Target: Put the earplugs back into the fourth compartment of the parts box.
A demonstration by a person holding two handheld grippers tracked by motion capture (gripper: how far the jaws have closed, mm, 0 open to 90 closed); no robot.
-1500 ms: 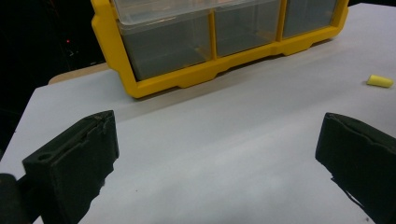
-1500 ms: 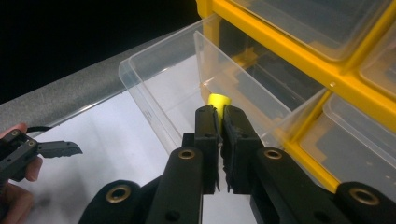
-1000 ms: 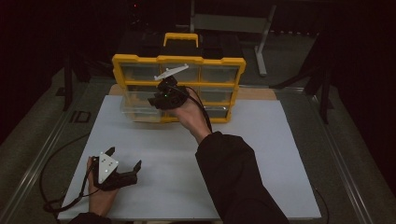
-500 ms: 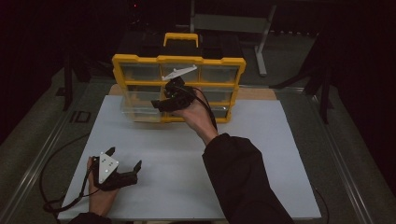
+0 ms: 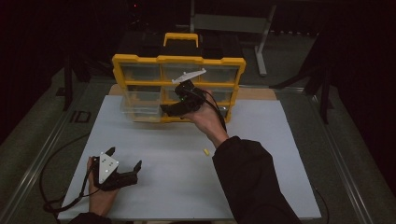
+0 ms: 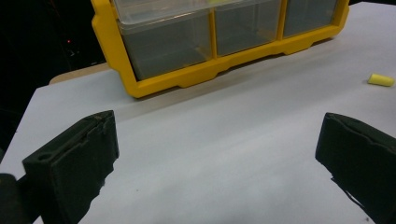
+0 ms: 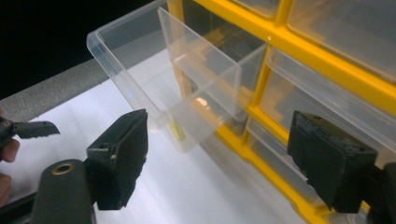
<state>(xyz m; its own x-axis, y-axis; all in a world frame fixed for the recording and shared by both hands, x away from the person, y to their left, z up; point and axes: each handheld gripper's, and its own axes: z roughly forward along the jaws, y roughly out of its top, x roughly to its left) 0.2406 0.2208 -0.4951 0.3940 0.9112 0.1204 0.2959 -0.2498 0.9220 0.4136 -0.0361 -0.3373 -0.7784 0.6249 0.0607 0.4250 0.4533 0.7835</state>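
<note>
A yellow organizer (image 5: 140,60) with clear drawers stands at the table's far side. Its lower-left drawer (image 5: 135,112) is pulled out; in the right gripper view this drawer (image 7: 140,79) holds a small yellow piece (image 7: 177,131). My right gripper (image 5: 166,110) hovers just right of the drawer, pointing at it. Its jaws have just been opening and stand open (image 7: 215,154) with nothing between them. My left gripper (image 5: 124,157) rests open on the white tabletop at the near left, empty (image 6: 215,158).
A loose yellow piece (image 5: 205,151) lies on the white table (image 5: 261,140) by the right forearm, and is seen again (image 6: 380,80) in the left gripper view. Cables trail from both grippers. A metal stand (image 5: 261,28) is behind the table.
The right gripper has drifted to the right along the organizer's front, and its jaws have spread apart. The left gripper has stayed where it was.
</note>
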